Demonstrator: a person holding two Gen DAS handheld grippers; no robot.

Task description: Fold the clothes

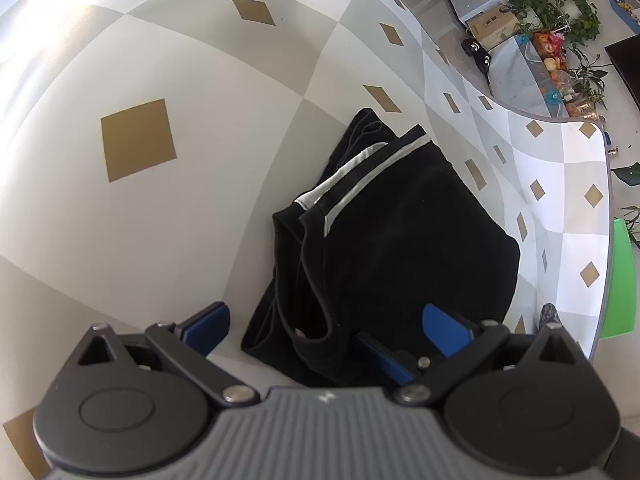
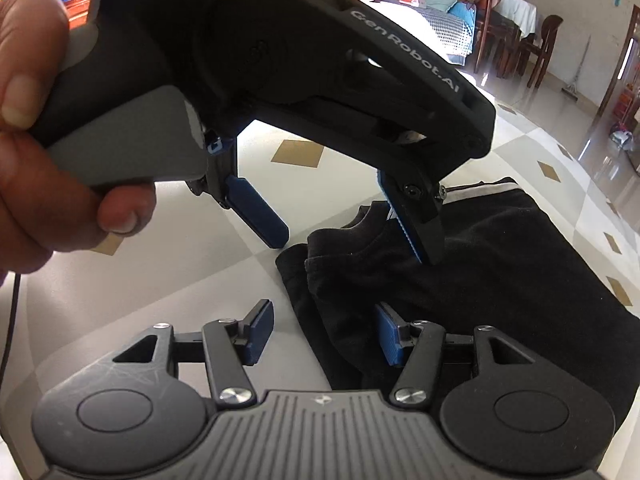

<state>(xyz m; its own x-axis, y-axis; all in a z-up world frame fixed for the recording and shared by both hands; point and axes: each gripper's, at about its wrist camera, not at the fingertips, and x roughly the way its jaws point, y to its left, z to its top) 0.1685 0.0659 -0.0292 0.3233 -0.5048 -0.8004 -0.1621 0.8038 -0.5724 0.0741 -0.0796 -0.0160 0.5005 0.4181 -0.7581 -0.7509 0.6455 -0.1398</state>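
Note:
A black garment (image 1: 400,248) with white stripe trim lies folded in a thick pile on the checked tablecloth (image 1: 160,208). My left gripper (image 1: 328,328) is open just above the pile's near edge, its right finger (image 1: 448,328) over the cloth and its left finger (image 1: 208,324) over bare table. The right wrist view shows the same garment (image 2: 500,280). There the left gripper (image 2: 348,232), held by a hand (image 2: 36,140), hangs open with one fingertip (image 2: 424,240) touching the fabric. My right gripper (image 2: 325,334) is open, straddling the garment's near corner with nothing gripped.
The table's curved edge (image 1: 604,240) runs down the right, with a green seat (image 1: 620,280) beyond it. Potted plants (image 1: 560,12), boxes and a side table stand past the far edge. Wooden chairs (image 2: 536,48) and a tiled floor lie in the background.

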